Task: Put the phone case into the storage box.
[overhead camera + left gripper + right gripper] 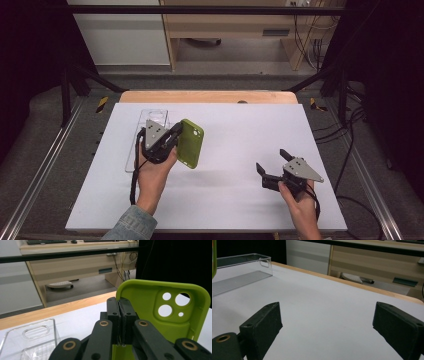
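Observation:
A green phone case (192, 143) with camera holes is lifted above the white table, its inner side facing the left gripper view (162, 315). My left gripper (176, 134) is shut on the case's edge, its jaws pressed together (121, 317). A clear plastic tray (148, 131) lies on the table under and behind the left hand; the same clear tray (30, 337) sits low at the left of the left gripper view. My right gripper (272, 165) hovers open over the table's right part, jaws wide apart (327, 322) with nothing between them.
The white table top (240, 150) has a wooden far edge (210, 96). Beyond it stand a wooden desk (235, 25) and a black frame bar (200, 9). Cables hang at the right (350, 130). The clear tray (242, 270) lies far left in the right gripper view.

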Tool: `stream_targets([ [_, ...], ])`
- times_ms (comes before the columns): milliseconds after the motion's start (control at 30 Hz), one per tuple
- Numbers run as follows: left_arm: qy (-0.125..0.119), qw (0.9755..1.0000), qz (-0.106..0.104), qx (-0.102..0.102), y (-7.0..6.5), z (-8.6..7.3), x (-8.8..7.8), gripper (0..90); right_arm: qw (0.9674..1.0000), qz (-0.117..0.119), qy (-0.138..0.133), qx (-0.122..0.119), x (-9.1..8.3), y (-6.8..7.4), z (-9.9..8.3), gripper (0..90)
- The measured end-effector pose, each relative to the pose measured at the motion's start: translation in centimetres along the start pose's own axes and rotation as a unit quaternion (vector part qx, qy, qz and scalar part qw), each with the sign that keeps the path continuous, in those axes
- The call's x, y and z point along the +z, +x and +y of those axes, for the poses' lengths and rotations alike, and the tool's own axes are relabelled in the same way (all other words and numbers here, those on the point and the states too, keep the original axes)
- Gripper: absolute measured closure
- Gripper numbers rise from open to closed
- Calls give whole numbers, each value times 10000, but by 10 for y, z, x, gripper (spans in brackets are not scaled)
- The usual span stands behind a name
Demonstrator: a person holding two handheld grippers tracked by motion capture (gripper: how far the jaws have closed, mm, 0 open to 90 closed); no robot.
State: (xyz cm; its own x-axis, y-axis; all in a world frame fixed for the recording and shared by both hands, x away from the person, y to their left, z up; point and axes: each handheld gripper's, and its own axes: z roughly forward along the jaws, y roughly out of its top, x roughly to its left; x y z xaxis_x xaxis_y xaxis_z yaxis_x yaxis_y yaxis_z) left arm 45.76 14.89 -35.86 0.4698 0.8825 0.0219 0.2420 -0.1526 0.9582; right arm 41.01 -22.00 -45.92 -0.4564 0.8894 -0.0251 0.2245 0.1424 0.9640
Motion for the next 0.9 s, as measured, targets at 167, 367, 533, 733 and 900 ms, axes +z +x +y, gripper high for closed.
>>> stream_targets([
  [167, -42, 9999, 93, -65, 6, 4, -5, 878, 9999, 117, 1, 43, -1, 0, -3, 59],
  [367, -92, 9998, 179, -63, 11, 9, -12, 878, 9998, 197, -91, -2, -6, -2, -8, 45],
  [533, -137, 9996, 256, -11, 15, 17, -18, 878, 9995, 271, -176, -4, -9, -4, -12, 41],
  [733, -191, 9988, 421, 157, 21, 26, -25, 878, 9991, 293, -293, 84, -11, -4, -15, 39],
  [900, -185, 9984, 512, 168, 29, 31, -29, 878, 9988, 350, -339, 71, -11, -2, -19, 38],
])
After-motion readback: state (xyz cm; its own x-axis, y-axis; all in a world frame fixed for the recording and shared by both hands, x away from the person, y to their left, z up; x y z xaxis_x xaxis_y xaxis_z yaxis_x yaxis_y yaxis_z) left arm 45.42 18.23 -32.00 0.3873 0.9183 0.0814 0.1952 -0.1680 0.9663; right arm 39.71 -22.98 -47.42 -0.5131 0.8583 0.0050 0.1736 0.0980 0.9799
